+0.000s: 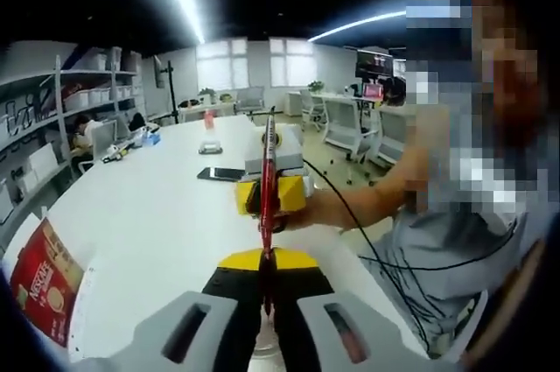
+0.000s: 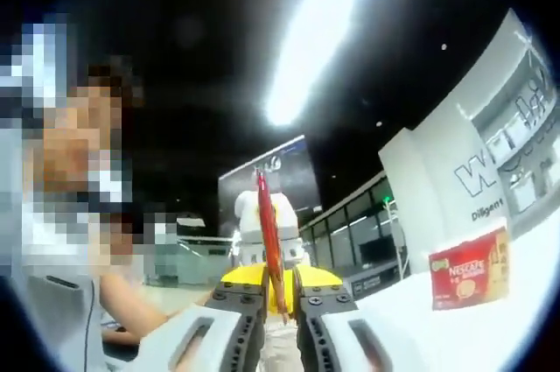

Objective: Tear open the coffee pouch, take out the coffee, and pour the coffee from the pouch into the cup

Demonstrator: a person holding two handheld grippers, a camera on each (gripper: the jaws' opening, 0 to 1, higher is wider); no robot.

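grey-yellow left gripper [image 1: 266, 302], seemingly grey shirt [image 1: 455, 241]

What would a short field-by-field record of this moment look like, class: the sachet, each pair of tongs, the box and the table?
sachet: thin red coffee sachet, seen edge-on, held in the air between both tongs
left tongs: left tongs shut on the sachet's near end
right tongs: right tongs shut on the sachet's other end
box: red coffee box standing on the table, apart from both tongs
table: white table, with a dark phone lying flat further along
cup: cannot tell
sachet state: no tear visible from these angles
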